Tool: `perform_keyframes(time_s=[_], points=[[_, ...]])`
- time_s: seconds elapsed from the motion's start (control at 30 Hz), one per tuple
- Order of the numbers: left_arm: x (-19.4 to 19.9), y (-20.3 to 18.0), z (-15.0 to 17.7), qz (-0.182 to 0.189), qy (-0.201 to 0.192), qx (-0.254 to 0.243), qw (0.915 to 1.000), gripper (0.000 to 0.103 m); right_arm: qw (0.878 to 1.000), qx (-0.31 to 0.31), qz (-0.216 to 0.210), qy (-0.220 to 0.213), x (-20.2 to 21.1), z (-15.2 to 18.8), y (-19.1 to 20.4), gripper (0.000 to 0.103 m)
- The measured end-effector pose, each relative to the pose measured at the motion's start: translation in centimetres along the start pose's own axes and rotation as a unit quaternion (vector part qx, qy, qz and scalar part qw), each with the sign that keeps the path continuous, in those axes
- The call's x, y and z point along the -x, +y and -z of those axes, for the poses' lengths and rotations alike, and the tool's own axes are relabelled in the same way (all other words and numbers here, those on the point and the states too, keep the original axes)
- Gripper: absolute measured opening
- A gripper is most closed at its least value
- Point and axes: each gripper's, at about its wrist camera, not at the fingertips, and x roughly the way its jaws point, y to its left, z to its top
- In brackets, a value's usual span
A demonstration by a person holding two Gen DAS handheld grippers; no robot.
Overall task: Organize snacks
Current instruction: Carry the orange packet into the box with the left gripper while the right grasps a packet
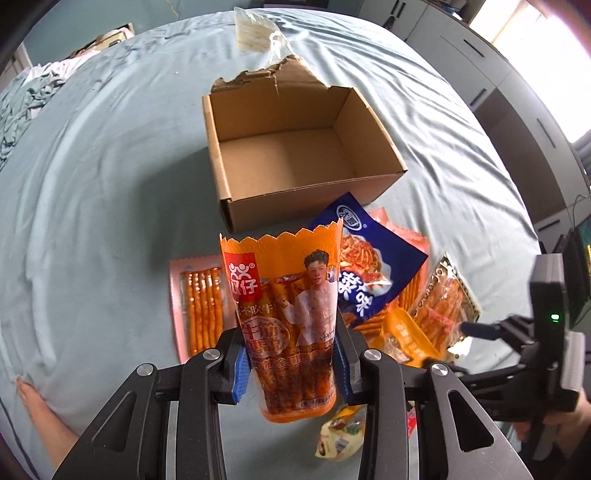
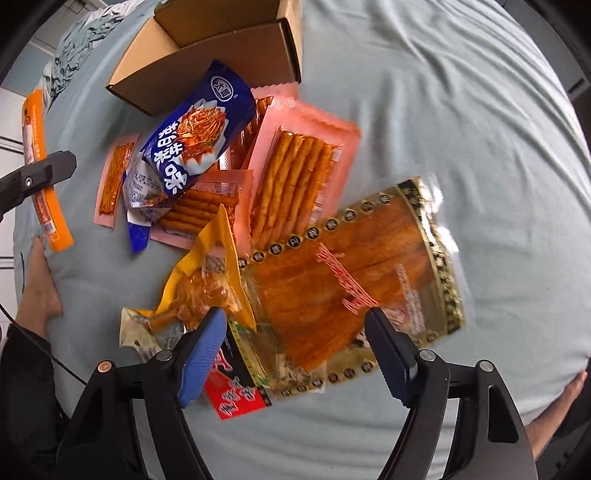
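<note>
My left gripper [image 1: 290,354] is shut on an orange snack packet [image 1: 288,310] with a man's picture, held upright above the bed, near the front wall of an open cardboard box [image 1: 229,155]. The same packet [image 2: 40,162] shows edge-on at the left of the right wrist view. My right gripper [image 2: 295,332] is open, its jaws on either side of a gold-edged clear packet of orange strips [image 2: 351,273] in the snack pile. A blue packet [image 2: 195,136], pink stick packets [image 2: 295,173] and a yellow packet [image 2: 207,277] lie in the pile beside the box [image 2: 207,59].
The pale blue bedsheet [image 1: 92,184] covers the surface. A clear plastic bag [image 1: 258,33] lies behind the box. A crumpled blanket [image 1: 26,99] sits at far left. A red packet [image 2: 232,391] and a small beige packet [image 1: 340,435] lie near me. Cabinets [image 1: 498,74] stand on the right.
</note>
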Motion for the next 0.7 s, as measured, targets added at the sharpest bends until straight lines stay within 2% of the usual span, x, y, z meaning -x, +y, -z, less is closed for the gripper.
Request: perform_keyframes(time_s=[0.1, 0.17, 0.2, 0.23, 0.27, 0.33, 0.4, 0.53, 0.7], points=[[-0.3, -0.1, -0.2, 0.004, 0.003, 0.011, 0.9999, 0.035, 1.0, 0.0, -0.027, 0.013, -1.9, -0.8, 0.2, 0.061], [-0.5, -0.4, -0.5, 0.013, 0.004, 0.017, 0.9998, 0.036, 1.0, 0.012, -0.019, 0.01, -2.6, -1.1, 0.6, 0.049], [-0.5, -0.5, -0.6, 0.015, 0.003, 0.019, 0.9997, 0.036, 1.0, 0.021, -0.021, 0.009, -2.7, -1.3, 0.9, 0.027], [-0.5, -0.6, -0.8, 0.016, 0.001, 0.02, 0.9997, 0.036, 0.999, 0.026, -0.034, 0.015, -2.9, -1.4, 1.0, 0.02], [-0.6, -0.7, -0.9, 0.016, 0.0, 0.021, 0.9996, 0.036, 0.999, 0.026, -0.041, 0.009, -2.8, -1.4, 1.0, 0.017], [-0.6, -0.6, -1.1, 0.016, -0.001, 0.026, 0.9995, 0.036, 0.998, 0.037, -0.052, -0.008, -2.2, -1.3, 1.3, 0.005], [-0.5, -0.3, -1.3, 0.016, -0.003, 0.032, 0.9994, 0.036, 0.997, 0.05, -0.048, -0.021, -1.1, -1.0, 1.5, 0.004], [0.2, 0.7, -2.0, 0.006, -0.015, 0.042, 0.999, 0.036, 0.995, 0.025, -0.09, -0.041, 2.2, -0.1, 0.9, 0.0], [1.7, 3.1, -4.0, 0.01, -0.043, 0.079, 0.9959, 0.037, 0.986, 0.034, -0.119, -0.108, 8.6, 0.9, 0.3, 0.0]])
